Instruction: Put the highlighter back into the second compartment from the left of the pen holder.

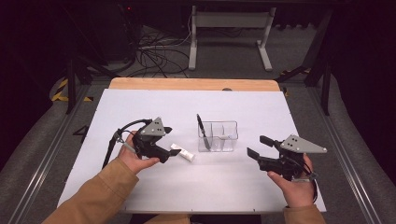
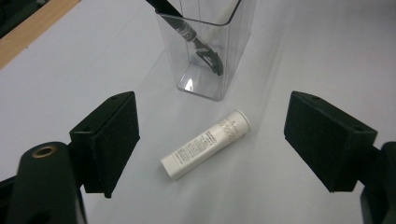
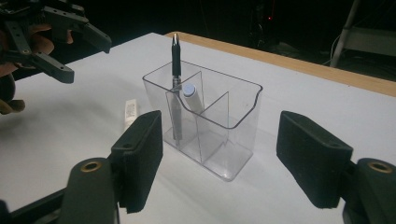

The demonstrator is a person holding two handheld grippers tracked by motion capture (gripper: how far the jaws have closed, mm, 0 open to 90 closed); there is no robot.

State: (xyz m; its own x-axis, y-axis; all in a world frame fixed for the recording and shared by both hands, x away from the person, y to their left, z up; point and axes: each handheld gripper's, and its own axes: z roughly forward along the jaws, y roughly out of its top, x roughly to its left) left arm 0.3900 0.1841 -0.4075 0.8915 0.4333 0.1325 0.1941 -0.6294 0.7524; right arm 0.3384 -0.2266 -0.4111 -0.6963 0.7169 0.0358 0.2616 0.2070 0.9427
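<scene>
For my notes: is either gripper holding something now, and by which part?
Nothing is held. The left gripper has open jaws around the white tube without touching; the right gripper is open too.

Two white tubes (image 2: pixel 205 143), one black pen (image 3: pixel 176 88), one clear organizer (image 3: pixel 233 135).

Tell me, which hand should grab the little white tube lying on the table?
Probably the left. The left gripper hovers right beside the white tube, its jaws open on either side of it. The right gripper is over on the far side of the clear organizer.
</scene>
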